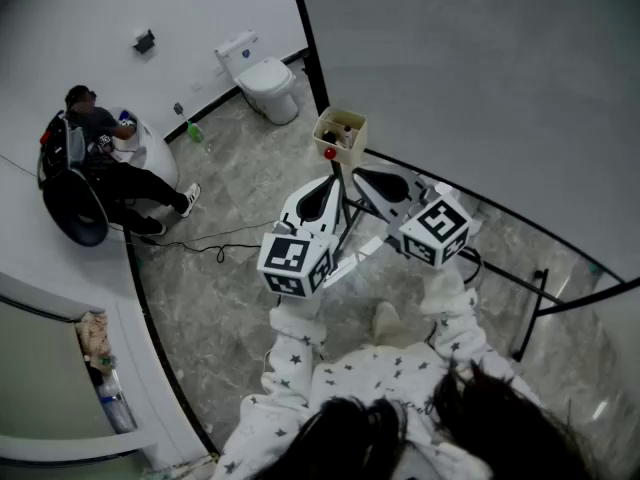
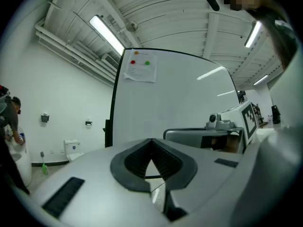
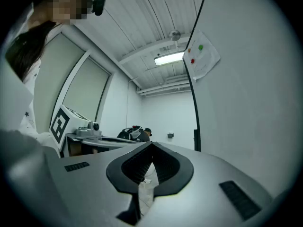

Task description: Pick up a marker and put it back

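Head view: mid-frame, the left gripper [image 1: 330, 190] and right gripper [image 1: 362, 178], jaws pressed together and empty, sit just below the marker box [image 1: 352, 119]. Pick-up looks unstarted; next, one must open and reach in.

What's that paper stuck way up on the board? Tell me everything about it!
The paper is a white sheet that lies flat against the whiteboard, high up near the board's dark left edge. A red dot and a green dot, probably magnets, sit side by side on its upper part. Faint marks show on it, too small to read. Nothing else touches it.
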A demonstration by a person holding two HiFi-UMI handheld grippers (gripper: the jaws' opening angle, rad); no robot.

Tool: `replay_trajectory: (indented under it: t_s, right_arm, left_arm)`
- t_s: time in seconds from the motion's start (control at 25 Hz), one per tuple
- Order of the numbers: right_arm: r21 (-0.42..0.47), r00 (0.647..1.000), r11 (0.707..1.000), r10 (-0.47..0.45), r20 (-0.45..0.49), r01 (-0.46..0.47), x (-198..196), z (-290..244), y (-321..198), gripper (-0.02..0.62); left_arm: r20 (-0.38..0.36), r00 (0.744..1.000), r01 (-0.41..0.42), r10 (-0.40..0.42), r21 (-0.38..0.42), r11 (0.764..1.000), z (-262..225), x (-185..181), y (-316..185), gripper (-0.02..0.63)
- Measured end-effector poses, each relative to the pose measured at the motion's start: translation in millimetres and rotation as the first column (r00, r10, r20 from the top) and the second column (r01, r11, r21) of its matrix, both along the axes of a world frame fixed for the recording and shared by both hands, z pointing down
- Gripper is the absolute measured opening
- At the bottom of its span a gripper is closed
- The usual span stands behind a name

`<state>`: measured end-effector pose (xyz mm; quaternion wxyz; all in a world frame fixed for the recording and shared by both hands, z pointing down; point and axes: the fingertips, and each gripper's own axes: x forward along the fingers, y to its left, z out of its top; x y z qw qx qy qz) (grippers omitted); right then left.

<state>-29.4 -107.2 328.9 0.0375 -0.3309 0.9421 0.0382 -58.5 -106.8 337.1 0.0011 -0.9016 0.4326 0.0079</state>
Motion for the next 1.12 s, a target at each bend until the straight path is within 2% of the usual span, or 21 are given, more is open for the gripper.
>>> replay_trajectory:
  t_s: [0.2,0.36,0.72,0.76,0.8,0.84,1.12]
  right_arm:
    - [0.004,1.0,1.0,-0.016,-0.015,0.016,6.7,-2.2,-52.2,0.005]
    - [-0.001,0.998,0.999,-0.035,-0.044,0.035,11.9,2.0,-89.5,0.005]
    - [-0.028,0.998,1.0,-0.009,-0.055,0.007,15.6,26.5,-141.3,0.008]
    - [-0.036,0.999,0.999,-0.007,-0.046,0.005,14.5,27.8,-145.6,0.012]
    - [-0.047,0.999,0.999,-0.005,-0.035,0.003,12.9,28.6,-149.0,0.082]
    - [-0.059,1.0,0.998,-0.004,-0.024,0.003,10.8,29.7,-151.2,0.11]
    - [-0.076,0.996,0.996,0.042,-0.081,-0.048,6.7,74.4,-176.1,0.112]
  left_arm:
    - [0.012,1.0,0.015,-0.015,0.005,1.0,-6.7,3.3,-55.1,0.002]
    - [-0.006,0.999,0.05,-0.05,0.002,0.999,-10.5,7.2,-92.2,0.002]
    - [0.003,0.996,0.089,-0.089,-0.048,0.995,4.9,7.6,-133.7,0.002]
    - [0.006,0.996,0.092,-0.092,-0.054,0.994,4.8,6.0,-137.2,0.002]
    - [0.008,0.996,0.094,-0.094,-0.057,0.994,3.1,4.0,-140.0,0.002]
    - [0.008,0.996,0.094,-0.094,-0.059,0.994,1.7,1.7,-141.8,0.002]
    - [0.004,0.998,0.069,-0.069,-0.075,0.995,31.7,-2.7,-159.7,0.002]
